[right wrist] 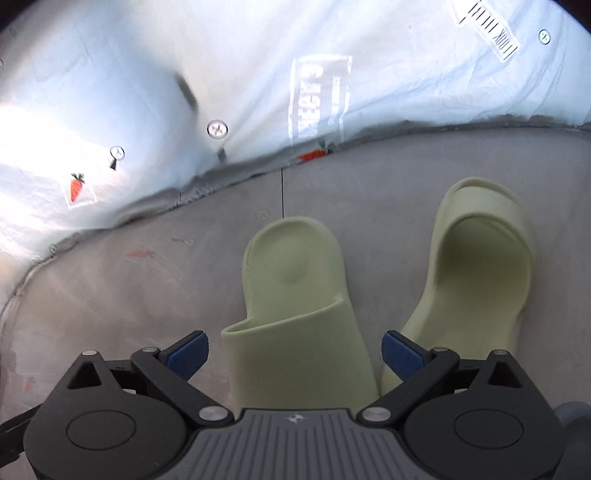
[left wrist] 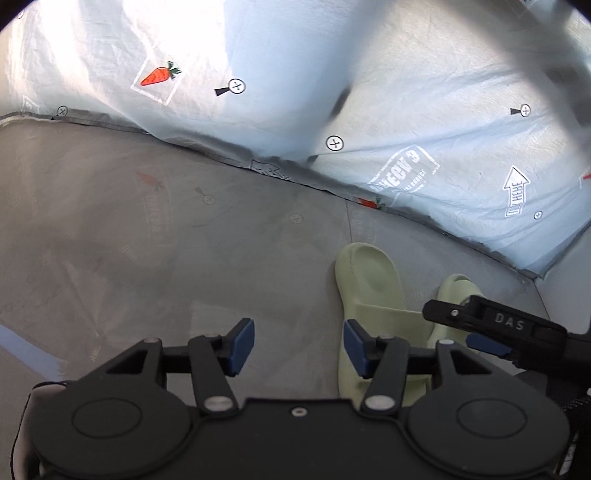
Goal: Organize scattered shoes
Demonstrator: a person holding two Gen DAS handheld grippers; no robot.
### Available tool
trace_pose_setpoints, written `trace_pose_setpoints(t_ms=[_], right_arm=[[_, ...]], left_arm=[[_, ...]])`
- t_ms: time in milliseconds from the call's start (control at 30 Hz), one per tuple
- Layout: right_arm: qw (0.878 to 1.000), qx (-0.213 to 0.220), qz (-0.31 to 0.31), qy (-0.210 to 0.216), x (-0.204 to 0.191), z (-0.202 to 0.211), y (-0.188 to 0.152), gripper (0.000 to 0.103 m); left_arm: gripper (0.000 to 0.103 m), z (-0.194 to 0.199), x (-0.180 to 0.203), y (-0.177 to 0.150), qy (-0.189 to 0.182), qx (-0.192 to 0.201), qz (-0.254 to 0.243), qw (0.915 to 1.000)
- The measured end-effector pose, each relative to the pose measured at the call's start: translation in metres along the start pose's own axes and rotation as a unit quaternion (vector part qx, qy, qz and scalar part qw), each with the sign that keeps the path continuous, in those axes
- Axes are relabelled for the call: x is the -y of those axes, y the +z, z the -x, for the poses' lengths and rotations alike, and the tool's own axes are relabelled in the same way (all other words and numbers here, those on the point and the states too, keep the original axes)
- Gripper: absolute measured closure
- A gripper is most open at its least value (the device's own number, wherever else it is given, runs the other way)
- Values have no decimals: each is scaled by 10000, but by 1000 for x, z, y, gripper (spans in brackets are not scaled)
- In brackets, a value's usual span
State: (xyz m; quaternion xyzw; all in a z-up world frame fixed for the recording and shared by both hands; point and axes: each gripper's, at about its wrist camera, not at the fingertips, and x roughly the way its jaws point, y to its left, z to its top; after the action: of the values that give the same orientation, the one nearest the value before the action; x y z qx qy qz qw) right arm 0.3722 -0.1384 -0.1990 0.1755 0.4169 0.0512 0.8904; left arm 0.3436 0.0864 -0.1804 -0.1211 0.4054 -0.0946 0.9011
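Reading "DAS" on the right gripper (left wrist: 480, 332), both grippers wide apart, left gripper (left wrist: 299, 345) beside pale-green slides (right wrist: 295, 295).

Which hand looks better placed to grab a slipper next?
The right. Its open tool already straddles the nearer green slipper, while the left tool, also open, hangs over bare floor beside it.

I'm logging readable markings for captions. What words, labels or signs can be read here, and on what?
"DAS": on the right gripper.
"CHECK 3", partly hidden: stamp on the printed sheet; smaller line beneath too blurred.
"HERE": inside the arrow printed on the sheet.
Sideways word on the sheet: unreadable.
Green slides: none.
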Motion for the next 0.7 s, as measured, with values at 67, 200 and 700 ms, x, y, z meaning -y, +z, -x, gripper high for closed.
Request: trace_pose_setpoints(t_ms=[67,200,700], right_arm=[[9996,282,-94,-36,21,24,0,3],[9957,575,-614,-395,74,61,-7,3],[9786,746,-1884,-368,175,70,-31,3]], left_arm=[[49,-3,16,3,-63,-37,-229,9997],[50,-34,77,15,-233,-208,-987,9946],[49,-214,238,20,-203,-1174,-3016,9460]])
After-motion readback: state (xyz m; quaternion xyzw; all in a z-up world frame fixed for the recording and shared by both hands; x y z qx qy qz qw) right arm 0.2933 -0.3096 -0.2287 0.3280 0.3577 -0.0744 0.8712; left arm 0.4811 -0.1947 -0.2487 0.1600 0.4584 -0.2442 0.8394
